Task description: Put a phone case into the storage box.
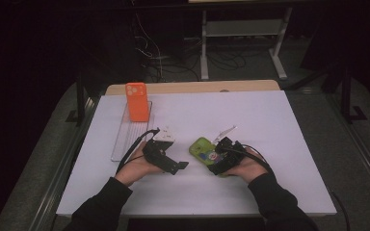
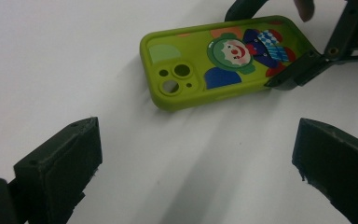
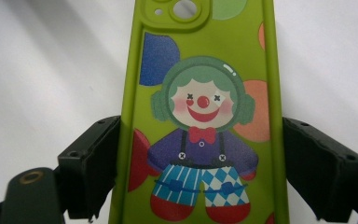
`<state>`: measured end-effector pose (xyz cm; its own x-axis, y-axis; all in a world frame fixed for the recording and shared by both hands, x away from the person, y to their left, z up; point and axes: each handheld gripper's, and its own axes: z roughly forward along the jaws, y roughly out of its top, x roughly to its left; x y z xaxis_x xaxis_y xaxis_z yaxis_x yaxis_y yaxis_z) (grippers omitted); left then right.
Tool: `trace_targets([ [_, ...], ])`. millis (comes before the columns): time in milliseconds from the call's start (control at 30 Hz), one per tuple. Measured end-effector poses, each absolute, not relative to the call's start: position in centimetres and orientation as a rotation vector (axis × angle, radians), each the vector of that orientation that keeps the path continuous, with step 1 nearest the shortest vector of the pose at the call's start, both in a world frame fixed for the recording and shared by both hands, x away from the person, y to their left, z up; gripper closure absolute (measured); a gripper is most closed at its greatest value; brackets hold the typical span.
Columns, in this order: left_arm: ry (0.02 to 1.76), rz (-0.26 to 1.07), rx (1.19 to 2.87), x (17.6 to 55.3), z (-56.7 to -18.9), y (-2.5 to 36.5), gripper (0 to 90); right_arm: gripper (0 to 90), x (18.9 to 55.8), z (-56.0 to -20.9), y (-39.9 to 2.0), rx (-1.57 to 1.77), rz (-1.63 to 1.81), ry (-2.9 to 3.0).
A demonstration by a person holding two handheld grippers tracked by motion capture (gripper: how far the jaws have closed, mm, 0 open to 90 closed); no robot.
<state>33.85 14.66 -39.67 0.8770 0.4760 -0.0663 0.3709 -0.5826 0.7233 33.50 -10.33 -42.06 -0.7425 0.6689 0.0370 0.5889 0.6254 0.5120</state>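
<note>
So the green phone case point(image 1: 201, 150) with the clown print is the thing being worked on here. It's lying on the white worktop point(image 1: 270, 125), camera cutout pointing away from the person, pretty much in front of them.

The right tongs point(image 1: 216, 155) straddle the near end of the case. In the right gripper view the case point(image 3: 205, 116) runs up between the two jaws, which stand apart on either side of it. There's a thin gap on the right side and the left jaw looks just about at the edge, so I'd call that not clamped yet, more like lined up around it. Looks to me like a grab is being set up or just let go, can't say which.

The left tongs point(image 1: 180, 165) sit just left of the case, jaws wide apart with nothing between them. Its own camera looks across bare worktop at the case point(image 2: 223, 60), with the right tongs' jaw tip over the case's far end.

Container-wise: there's a clear tray point(image 1: 127, 137) well to the left of the green case, back toward the far side. An orange phone case point(image 1: 137, 102) stands upright at the tray's far end. The rest of the tray looks empty.

My guess at progress: one case is already in the tray, and the green one hasn't been lifted yet. Still left is gripping it, carrying it over and standing it next to the orange one, if that's the plan.
</note>
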Motion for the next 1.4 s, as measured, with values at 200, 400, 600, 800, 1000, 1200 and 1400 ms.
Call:
trace_targets([
  [200,0.491,0.123,2.265,34.3,-38.8,13.5,0.9,15.1,33.9,-41.7,-11.6,0.915,0.773,2.800],
  [400,0.360,0.074,2.255,34.7,-37.8,12.7,1.0,15.0,33.9,-40.7,-12.1,0.742,0.825,2.863],
  [600,0.242,0.049,2.270,35.1,-36.6,12.2,1.0,15.0,34.1,-39.4,-12.1,0.601,0.853,2.905],
  [800,0.182,0.029,2.309,35.6,-36.1,11.8,1.0,15.0,34.4,-38.6,-12.0,0.485,0.868,2.934],
  [1000,0.124,0.008,2.343,35.9,-35.7,11.4,0.9,15.0,34.8,-38.0,-11.7,0.402,0.890,2.960],
  [1200,0.060,0.004,2.376,35.8,-35.4,10.8,1.0,15.0,34.8,-37.2,-11.3,0.325,0.898,2.975],
  [1400,0.029,-0.022,2.388,35.8,-35.6,10.3,1.0,15.0,34.8,-36.3,-11.1,0.277,0.906,2.979],
])
